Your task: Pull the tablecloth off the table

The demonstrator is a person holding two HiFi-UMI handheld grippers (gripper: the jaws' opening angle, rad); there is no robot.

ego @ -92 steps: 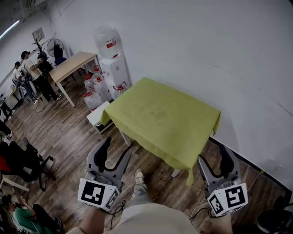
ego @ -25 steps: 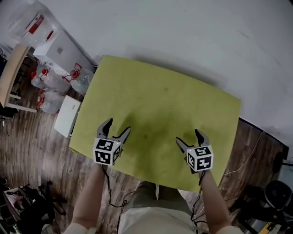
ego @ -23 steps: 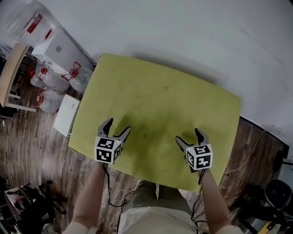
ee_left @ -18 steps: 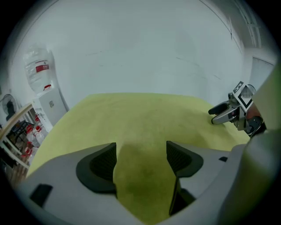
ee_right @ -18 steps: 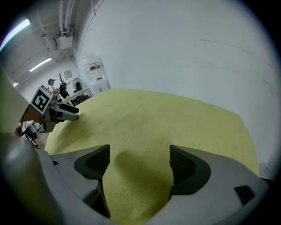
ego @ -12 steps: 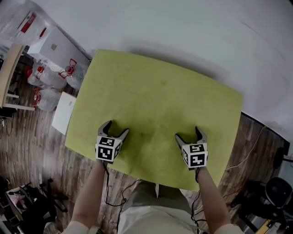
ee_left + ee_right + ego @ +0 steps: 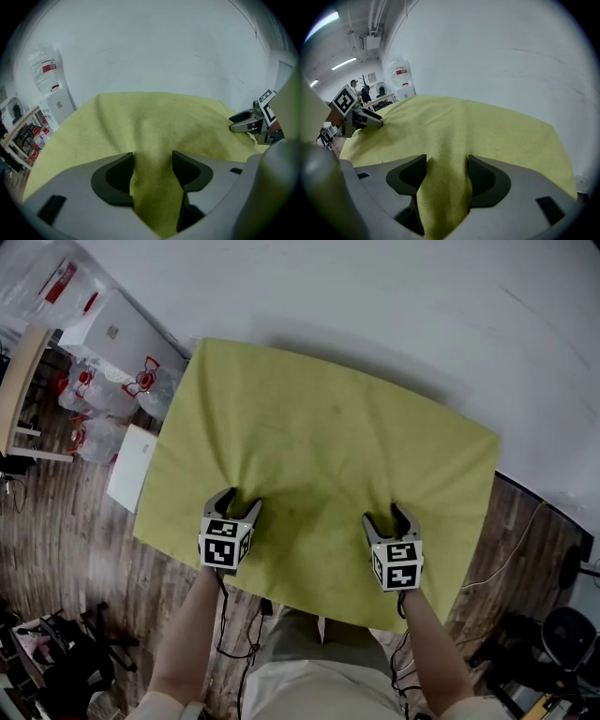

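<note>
A yellow-green tablecloth (image 7: 328, 456) covers the whole table under a white wall. My left gripper (image 7: 234, 504) sits on the cloth near its front left edge and my right gripper (image 7: 386, 517) near the front right. Both pairs of jaws are closing. In the left gripper view, a raised fold of tablecloth (image 7: 150, 122) fills the gap of the left gripper (image 7: 152, 161) and touches both pads. The right gripper (image 7: 446, 166) likewise pinches a ridge of tablecloth (image 7: 464, 126). Wrinkles radiate from both grips.
A white water dispenser (image 7: 112, 329) and several water bottles (image 7: 103, 395) stand left of the table, with a white box (image 7: 131, 470) on the wooden floor beside it. A cable (image 7: 511, 559) trails at the right. The person's legs are at the table's near edge.
Both grippers have narrowed their jaws on the cloth, gathering it into folds; wrinkles now spread from each grip. The hands stayed in nearly the same places.
</note>
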